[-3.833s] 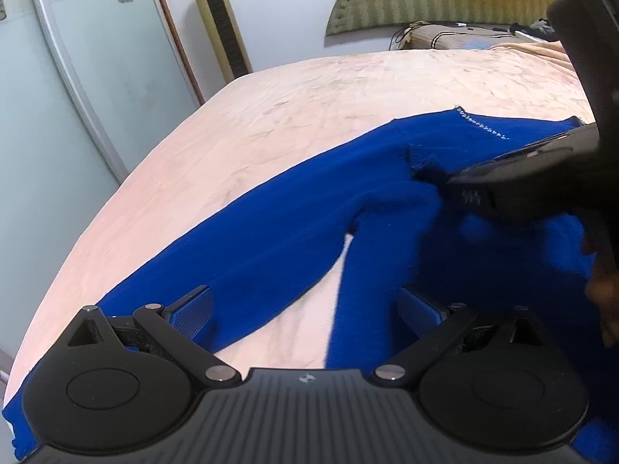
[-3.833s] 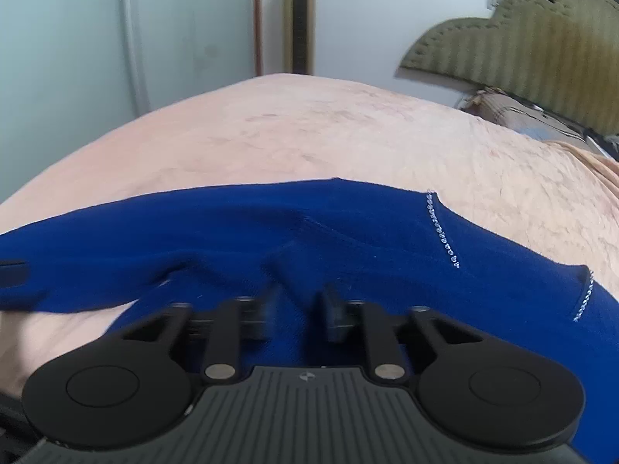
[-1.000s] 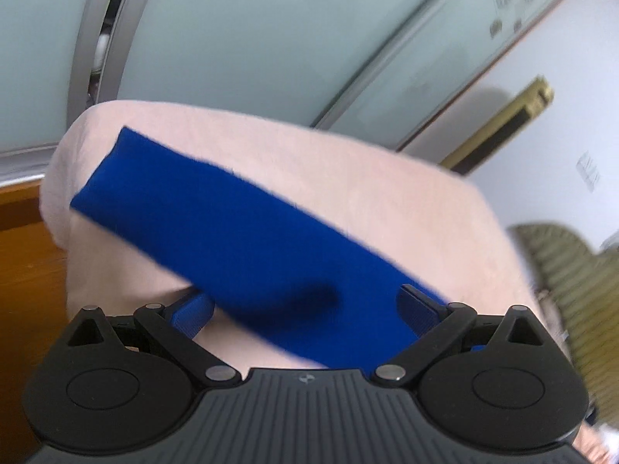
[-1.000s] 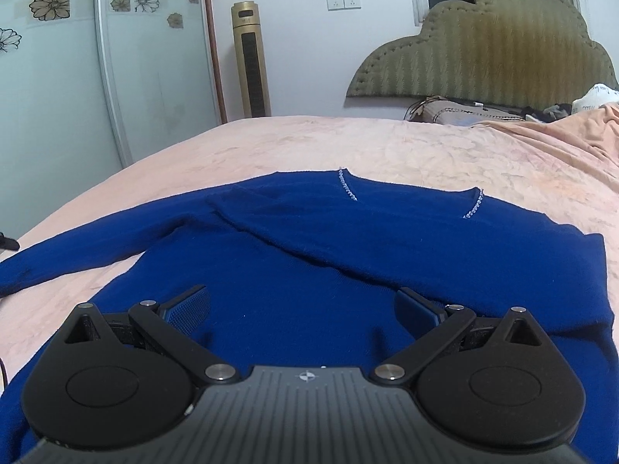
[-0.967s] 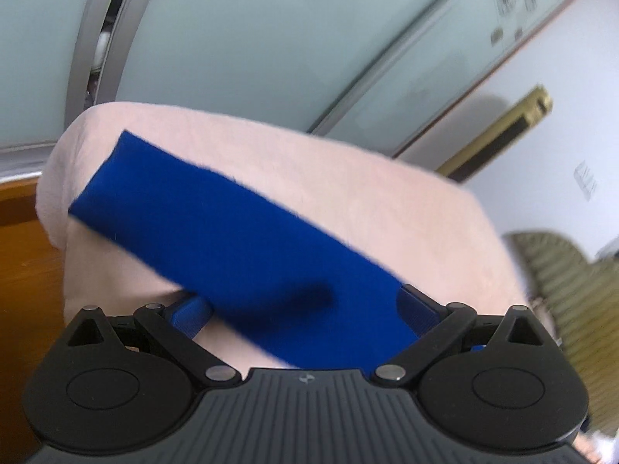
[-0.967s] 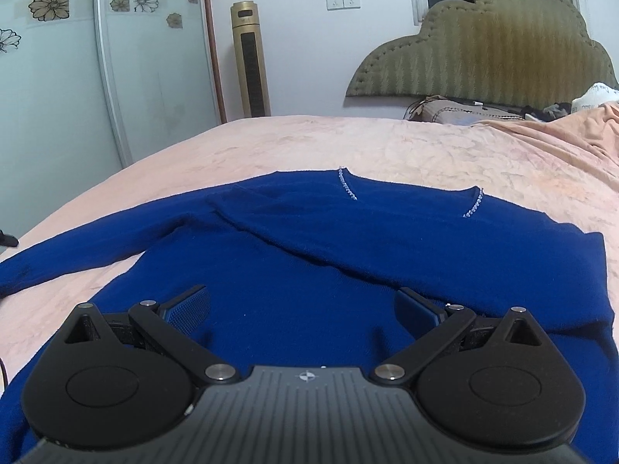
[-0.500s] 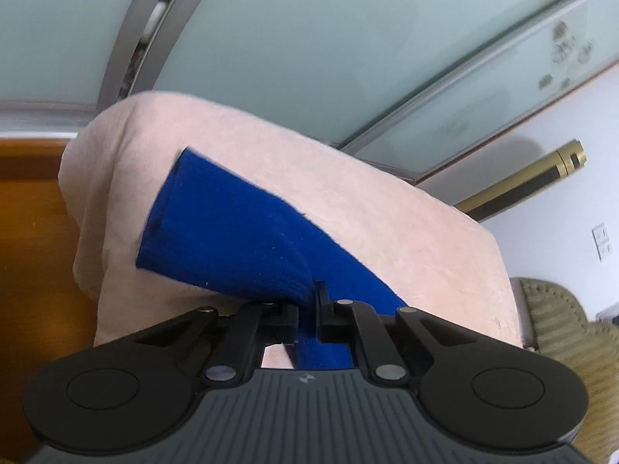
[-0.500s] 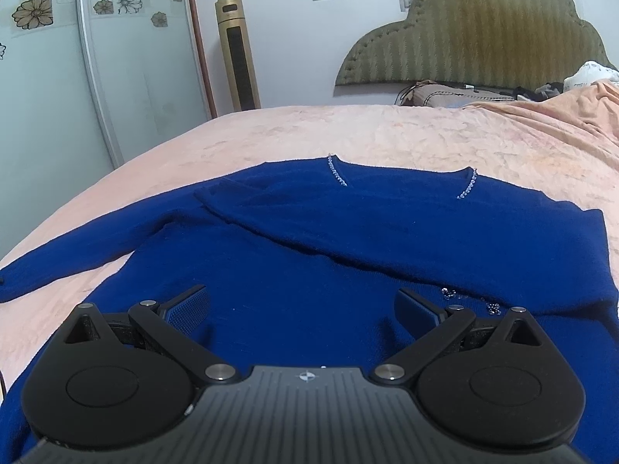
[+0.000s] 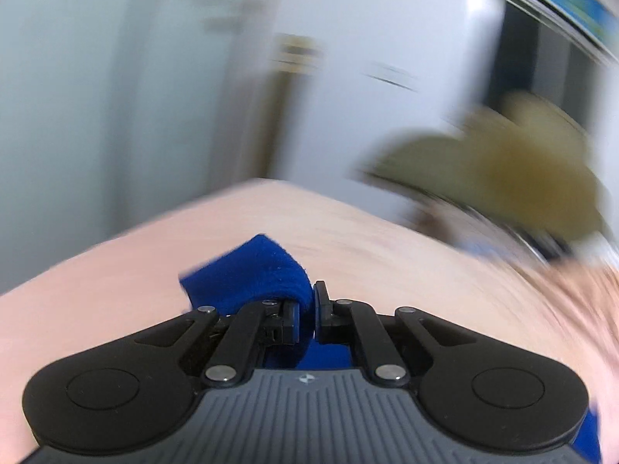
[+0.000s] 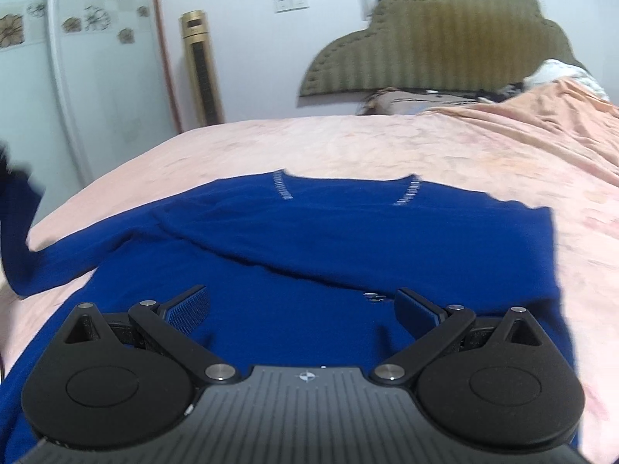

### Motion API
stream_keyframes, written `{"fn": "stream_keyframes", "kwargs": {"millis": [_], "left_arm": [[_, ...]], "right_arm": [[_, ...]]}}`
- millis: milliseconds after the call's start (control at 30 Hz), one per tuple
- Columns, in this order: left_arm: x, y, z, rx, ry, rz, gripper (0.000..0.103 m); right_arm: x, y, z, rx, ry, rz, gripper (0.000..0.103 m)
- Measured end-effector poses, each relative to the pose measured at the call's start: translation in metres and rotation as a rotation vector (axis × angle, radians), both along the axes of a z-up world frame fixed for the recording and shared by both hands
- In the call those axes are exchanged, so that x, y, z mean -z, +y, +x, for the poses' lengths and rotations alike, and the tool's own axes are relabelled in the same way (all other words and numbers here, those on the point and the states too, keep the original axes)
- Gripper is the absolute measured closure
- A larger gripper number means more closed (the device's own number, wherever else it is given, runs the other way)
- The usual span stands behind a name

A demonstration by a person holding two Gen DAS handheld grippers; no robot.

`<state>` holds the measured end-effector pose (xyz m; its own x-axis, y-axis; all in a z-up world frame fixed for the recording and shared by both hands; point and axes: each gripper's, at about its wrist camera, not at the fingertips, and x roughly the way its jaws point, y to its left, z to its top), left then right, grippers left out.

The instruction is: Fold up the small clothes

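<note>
Sleeve cloth is clamped in the left tongs, whose pads are drawn together on a fold of blue knit that curls up and over to the left of the pinch. The left wrist view is smeared with motion, so little else in it can be read beyond the pink bed running ahead and the headboard at far right.

The right tongs stand wide apart, holding nothing, poised over the lower body of the sweater. That garment lies flat on the bed, neckline toward the headboard, hem toward the camera. Its right side looks already folded in: a diagonal edge crosses the chest from upper left down toward the right pad. The left sleeve runs out from the shoulder along the bed toward the left edge of the right wrist view, then rises out of frame there, which fits with the left tongs lifting its cuff end.

The relation that matters: the sleeve's long axis runs crosswise, out to the left of the body, and the held end lies well to the left of the torso. The likely next move is to carry that end rightward across the chest so the sleeve lies over the body. The left hand owns this; the right tongs are nearer the torso and could pin the body so that it does not drag.
</note>
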<state>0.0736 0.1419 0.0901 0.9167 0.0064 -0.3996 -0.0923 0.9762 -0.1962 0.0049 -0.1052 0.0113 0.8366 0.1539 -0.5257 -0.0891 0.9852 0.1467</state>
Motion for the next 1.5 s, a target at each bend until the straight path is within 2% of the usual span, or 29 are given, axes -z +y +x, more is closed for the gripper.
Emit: {"fn": "stream_keyframes", "kwargs": {"millis": [100,167,233,300,333,367,400,433,467,533,600,667,733,767,900,1000,1100,1167,1233,1300,1433,1500], "left_arm": [[0.018,-0.076,0.017,0.315,0.081,0.039,0.096],[0.043,-0.118,0.028,0.508,0.212,0.087,0.093],[0.07,-0.155,0.031,0.625,0.352,0.166,0.087],[0.086,-0.172,0.024,0.653,0.397,0.238,0.079],[0.087,-0.175,0.015,0.663,0.374,0.273,0.07],[0.083,-0.178,0.006,0.675,0.351,0.294,0.052],[0.08,-0.174,0.0,0.683,0.328,0.306,0.039],[0.08,-0.165,-0.006,0.684,0.3,0.304,0.021],[0.075,-0.154,-0.013,0.675,0.257,0.3,0.017],[0.069,-0.139,-0.023,0.633,0.204,0.318,0.017],[0.063,-0.115,-0.024,0.563,0.192,0.339,0.017],[0.059,-0.09,-0.02,0.489,0.201,0.336,0.017],[0.06,-0.067,-0.017,0.415,0.233,0.326,0.017],[0.061,-0.054,-0.017,0.381,0.245,0.314,0.017],[0.072,-0.019,-0.008,0.266,0.304,0.256,0.017],[0.083,-0.006,-0.002,0.224,0.36,0.228,0.017],[0.084,0.002,-0.005,0.233,0.362,0.233,0.017],[0.085,0.002,-0.006,0.245,0.353,0.253,0.017],[0.087,-0.002,-0.004,0.252,0.354,0.269,0.017],[0.089,-0.002,-0.003,0.254,0.355,0.263,0.017],[0.092,-0.004,0.0,0.255,0.355,0.251,0.017],[0.092,-0.004,0.0,0.258,0.358,0.253,0.017]], "right_arm": [[0.0,-0.022,-0.004,0.071,-0.006,0.0,0.0],[0.0,-0.038,-0.007,0.126,-0.01,0.008,0.0],[0.001,-0.055,-0.011,0.186,-0.013,0.014,0.0],[0.0,-0.072,-0.015,0.246,-0.014,0.016,0.0],[0.0,-0.079,-0.017,0.274,-0.014,0.017,0.0],[0.0,-0.086,-0.018,0.296,-0.014,0.02,0.0],[0.0,-0.092,-0.019,0.309,-0.015,0.024,0.0],[0.001,-0.095,-0.02,0.31,-0.014,0.03,0.0],[0.001,-0.097,-0.018,0.302,-0.008,0.042,0.0],[0.002,-0.098,-0.009,0.262,0.012,0.096,0.0],[0.004,-0.093,0.007,0.19,0.047,0.178,0.0],[0.007,-0.086,0.026,0.111,0.074,0.265,0.001],[0.007,-0.07,0.045,0.046,0.096,0.276,0.001],[0.005,-0.057,0.051,0.031,0.097,0.236,0.001],[-0.002,0.014,0.061,-0.07,0.056,-0.082,0.0],[0.007,0.053,0.071,-0.122,0.029,-0.239,0.001],[0.016,0.06,0.087,-0.017,0.05,-0.319,0.002],[0.016,0.044,0.086,0.102,0.041,-0.278,0.001],[0.014,0.018,0.079,0.205,0.04,-0.181,0.001],[0.017,-0.005,0.073,0.262,0.057,-0.078,0.001],[0.03,-0.033,0.073,0.197,0.106,0.157,0.006],[0.031,-0.038,0.075,0.177,0.107,0.194,0.006]]}}
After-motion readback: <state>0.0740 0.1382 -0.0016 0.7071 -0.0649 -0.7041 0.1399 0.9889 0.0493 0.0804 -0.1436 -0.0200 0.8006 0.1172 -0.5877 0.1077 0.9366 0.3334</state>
